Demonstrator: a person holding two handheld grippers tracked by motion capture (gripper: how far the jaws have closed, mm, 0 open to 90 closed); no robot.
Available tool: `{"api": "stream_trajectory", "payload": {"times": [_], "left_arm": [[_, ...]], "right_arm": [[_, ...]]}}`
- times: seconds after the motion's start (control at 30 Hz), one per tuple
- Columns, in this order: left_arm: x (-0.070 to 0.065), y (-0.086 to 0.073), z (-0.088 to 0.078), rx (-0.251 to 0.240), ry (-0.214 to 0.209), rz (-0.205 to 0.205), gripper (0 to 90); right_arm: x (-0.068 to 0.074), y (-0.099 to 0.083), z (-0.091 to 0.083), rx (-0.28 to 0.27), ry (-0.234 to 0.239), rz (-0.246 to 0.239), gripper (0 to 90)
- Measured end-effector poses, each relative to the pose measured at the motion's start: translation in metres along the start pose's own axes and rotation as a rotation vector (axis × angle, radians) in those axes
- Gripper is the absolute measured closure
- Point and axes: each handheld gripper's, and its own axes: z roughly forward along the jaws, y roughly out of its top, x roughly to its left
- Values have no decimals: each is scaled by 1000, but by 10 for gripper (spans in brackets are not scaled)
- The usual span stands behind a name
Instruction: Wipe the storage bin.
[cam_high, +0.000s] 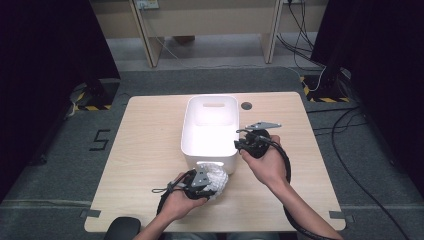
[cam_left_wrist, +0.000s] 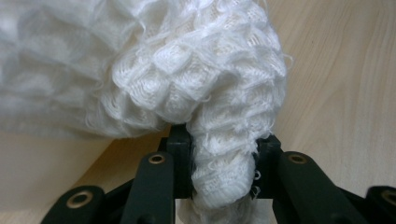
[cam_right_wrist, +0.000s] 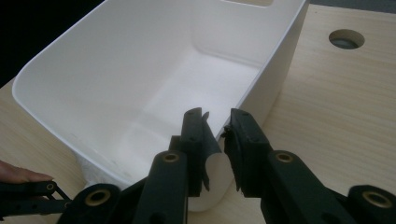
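1. A pale wooden worktop stands on grey carpet, with a small round hole near its far edge.
2. A white plastic bin with a cut-out handle sits upright at the middle of the worktop, its inside bare.
3. A white, fluffy waffle-knit cloth lies bunched on the worktop, touching the near wall of the bin.
4. The left gripper, at the near edge, has its fingers clamped nearly together on a fold of the cloth.
5. The right gripper has its fingers narrowly parted astride the bin's right-hand rim, at its near corner, one inside and one outside the wall, pinching it.
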Motion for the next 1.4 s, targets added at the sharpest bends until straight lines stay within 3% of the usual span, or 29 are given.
{"api": "stream_trajectory", "payload": {"times": [0.37,0.8,1.03,1.4], "left_arm": [[-5,14,11,19,-21,46,679],[-12,26,22,12,-45,71,679],[-13,29,21,-8,-43,68,679],[-15,39,7,-82,-21,61,680]], "right_arm": [[0,0,0,-2,0,1,768],[0,0,0,-5,1,-2,767],[0,-1,0,-4,1,3,767],[0,-1,0,-6,-1,0,767]]}}
